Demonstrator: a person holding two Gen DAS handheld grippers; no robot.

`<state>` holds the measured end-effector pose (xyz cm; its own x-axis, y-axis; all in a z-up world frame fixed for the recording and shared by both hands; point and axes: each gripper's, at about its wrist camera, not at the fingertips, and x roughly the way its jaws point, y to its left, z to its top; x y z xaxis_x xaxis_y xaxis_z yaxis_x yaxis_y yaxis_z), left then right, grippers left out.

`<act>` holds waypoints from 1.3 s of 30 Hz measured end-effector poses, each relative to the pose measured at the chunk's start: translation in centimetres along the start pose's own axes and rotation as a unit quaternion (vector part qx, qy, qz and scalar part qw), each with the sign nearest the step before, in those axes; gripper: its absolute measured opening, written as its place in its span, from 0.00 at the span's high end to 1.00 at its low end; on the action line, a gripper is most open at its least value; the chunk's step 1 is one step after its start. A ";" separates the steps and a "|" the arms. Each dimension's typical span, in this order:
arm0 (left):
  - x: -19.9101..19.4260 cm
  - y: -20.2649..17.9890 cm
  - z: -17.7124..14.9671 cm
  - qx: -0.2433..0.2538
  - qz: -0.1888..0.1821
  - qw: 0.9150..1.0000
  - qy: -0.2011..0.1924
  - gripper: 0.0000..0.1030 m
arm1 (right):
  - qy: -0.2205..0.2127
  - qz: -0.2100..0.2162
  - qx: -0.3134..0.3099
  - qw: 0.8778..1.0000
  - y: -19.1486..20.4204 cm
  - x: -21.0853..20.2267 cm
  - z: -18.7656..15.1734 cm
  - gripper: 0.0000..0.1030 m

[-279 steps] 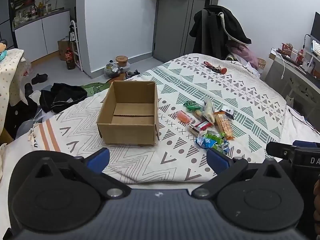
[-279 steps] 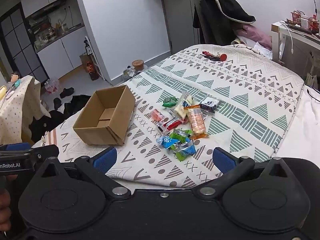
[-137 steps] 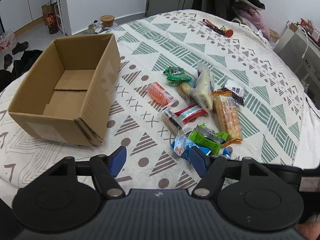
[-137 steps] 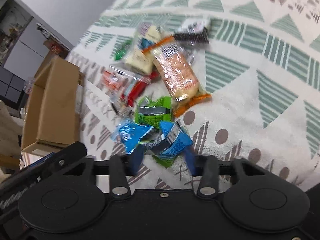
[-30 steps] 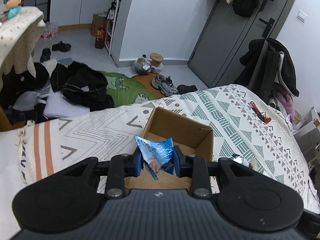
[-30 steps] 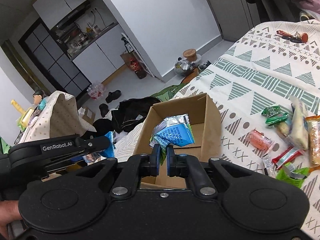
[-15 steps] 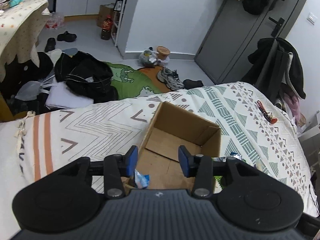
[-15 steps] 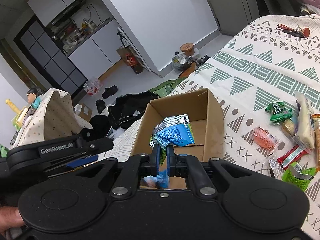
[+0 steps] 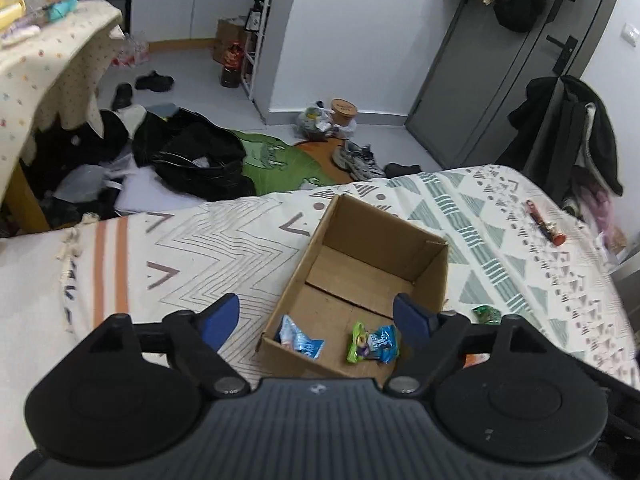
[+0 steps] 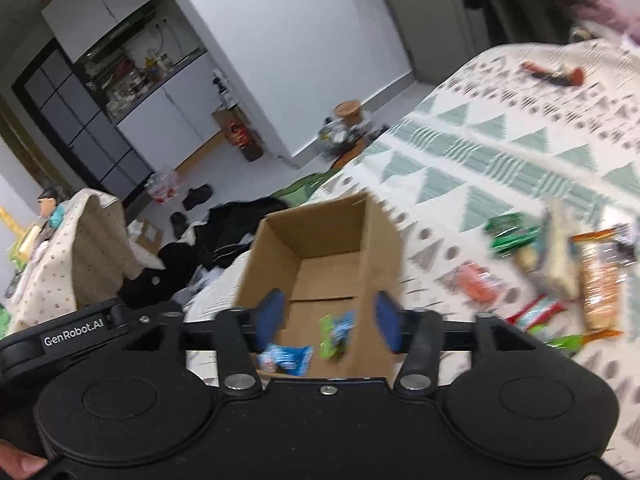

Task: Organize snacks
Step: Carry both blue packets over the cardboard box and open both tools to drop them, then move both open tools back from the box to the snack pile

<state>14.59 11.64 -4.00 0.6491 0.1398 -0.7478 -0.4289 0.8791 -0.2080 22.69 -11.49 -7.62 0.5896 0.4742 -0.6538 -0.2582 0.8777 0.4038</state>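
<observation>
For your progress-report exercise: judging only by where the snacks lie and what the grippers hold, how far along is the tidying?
Done: a blue packet and a green-and-blue packet lie inside the cardboard box. In hand: nothing; the left gripper and the right gripper are both open and empty. Left: the pile of snacks on the bedspread beside the box.

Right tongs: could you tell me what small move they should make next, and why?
Probably swing right toward the snack pile: both the right tongs and left tongs are open and empty above the box, with wrapped snacks already inside.
</observation>
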 end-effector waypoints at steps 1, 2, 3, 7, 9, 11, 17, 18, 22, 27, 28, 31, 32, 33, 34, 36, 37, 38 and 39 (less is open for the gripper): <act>-0.2 -0.3 -0.2 0.009 0.006 1.000 -0.006 0.18 | -0.005 -0.010 -0.005 1.000 -0.3 -0.4 0.0 0.42; -0.5 -0.8 -0.3 0.019 0.010 1.000 -0.014 0.16 | -0.008 -0.021 -0.009 1.000 -0.7 -0.9 0.0 0.39; -0.7 -1.1 -0.5 0.025 0.012 0.999 -0.019 0.14 | -0.010 -0.029 -0.010 0.999 -1.1 -1.3 0.1 0.36; -1.3 -2.4 -1.0 0.036 0.006 0.999 -0.025 0.13 | -0.025 -0.051 -0.012 0.998 -2.7 -2.7 0.1 0.26; -1.5 -3.1 -1.4 0.045 0.006 0.999 -0.019 0.12 | -0.033 -0.055 -0.010 0.998 -3.5 -3.6 0.3 0.19; -1.9 -3.8 -1.7 0.050 0.009 0.999 -0.020 0.09 | -0.040 -0.058 -0.010 0.997 -4.3 -4.3 0.3 0.13; -3.1 -5.7 -2.6 0.061 -0.007 0.998 -0.027 0.08 | -0.051 -0.063 -0.008 0.997 -6.2 -5.9 0.4 0.00; -3.2 -6.0 -2.8 0.062 -0.009 0.998 -0.028 0.08 | -0.053 -0.064 -0.007 0.997 -6.5 -6.1 0.4 0.00; -3.8 -7.2 -3.5 0.069 -0.017 0.997 -0.029 0.08 | -0.061 -0.071 -0.007 0.996 -7.8 -7.2 0.2 0.00; -4.2 -8.4 -4.3 0.075 -0.025 0.996 -0.028 0.08 | -0.060 -0.086 -0.006 0.994 -9.4 -8.1 0.0 0.00; -4.3 -8.7 -4.5 0.076 -0.026 0.996 -0.028 0.08 | -0.062 -0.090 -0.007 0.994 -9.7 -8.4 -0.1 0.00; -4.5 -9.5 -5.0 0.083 -0.030 0.996 -0.026 0.08 | -0.063 -0.096 -0.008 0.993 -10.7 -8.9 -0.2 0.00; -4.6 -9.8 -5.3 0.085 -0.030 0.996 -0.026 0.08 | -0.063 -0.098 -0.007 0.993 -11.0 -9.0 -0.2 0.00; -4.6 -10.0 -5.4 0.087 -0.032 0.995 -0.026 0.08 | -0.063 -0.101 -0.006 0.993 -11.3 -9.2 -0.2 0.00; -4.7 -10.2 -5.6 0.089 -0.034 0.995 -0.025 0.08 | -0.064 -0.104 -0.006 0.993 -11.6 -9.4 -0.3 0.00; -4.8 -10.7 -6.0 0.089 -0.038 0.995 -0.024 0.08 | -0.065 -0.107 -0.004 0.992 -12.3 -9.7 -0.3 0.00; -4.8 -10.9 -6.2 0.090 -0.039 0.995 -0.023 0.08 | -0.064 -0.107 -0.003 0.992 -12.7 -9.8 -0.3 0.00; -4.7 -11.1 -6.4 0.091 -0.041 0.995 -0.022 0.08 | -0.064 -0.107 -0.001 0.992 -13.0 -9.9 -0.3 0.00; -4.7 -11.4 -6.6 0.092 -0.042 0.995 -0.022 0.08 | -0.064 -0.106 -0.001 0.992 -13.3 -10.0 -0.3 0.00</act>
<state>12.30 -2.00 -2.27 0.7058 0.0784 -0.7041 -0.2530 0.9562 -0.1472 20.00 -27.92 -6.63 0.7230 0.2656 -0.6377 -0.1184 0.9571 0.2644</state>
